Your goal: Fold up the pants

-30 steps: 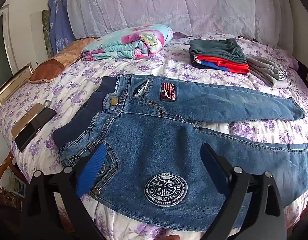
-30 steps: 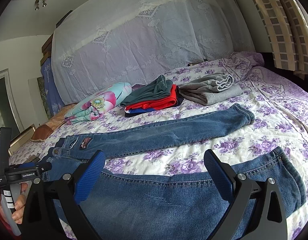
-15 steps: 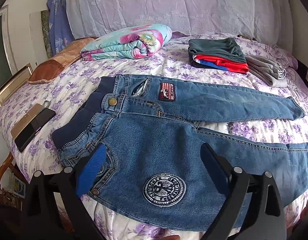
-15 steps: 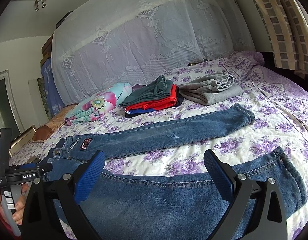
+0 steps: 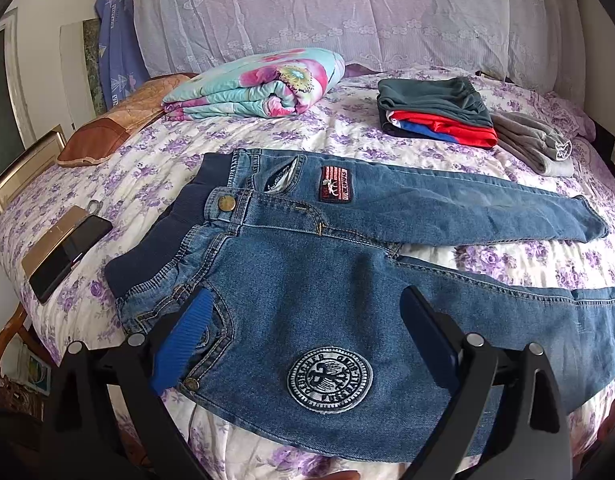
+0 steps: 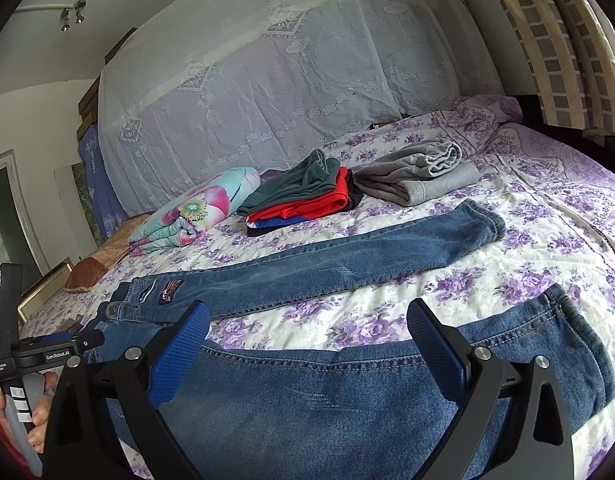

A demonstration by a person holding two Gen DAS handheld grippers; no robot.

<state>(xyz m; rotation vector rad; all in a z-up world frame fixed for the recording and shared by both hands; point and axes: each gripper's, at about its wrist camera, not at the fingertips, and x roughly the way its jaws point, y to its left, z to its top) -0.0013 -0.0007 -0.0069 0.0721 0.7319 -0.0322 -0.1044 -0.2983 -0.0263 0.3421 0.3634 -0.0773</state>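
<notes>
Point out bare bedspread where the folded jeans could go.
Free: the wedge between the jeans' legs, and right of the grey pile. Crowded: the far edge, with quilt, clothes stack and grey pile; phone left.

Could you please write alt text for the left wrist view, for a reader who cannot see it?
Blue jeans lie flat, legs spread, on a purple-flowered bedspread, with the open left hand-held gripper poised over the hip, holding nothing. Behind lie a floral quilt, a stack of folded clothes and, at left, a phone.

"GenRobot.AI" on left claw's body [image 6: 43, 356] | jeans [image 5: 347, 280] patch lettering: illegible
</notes>
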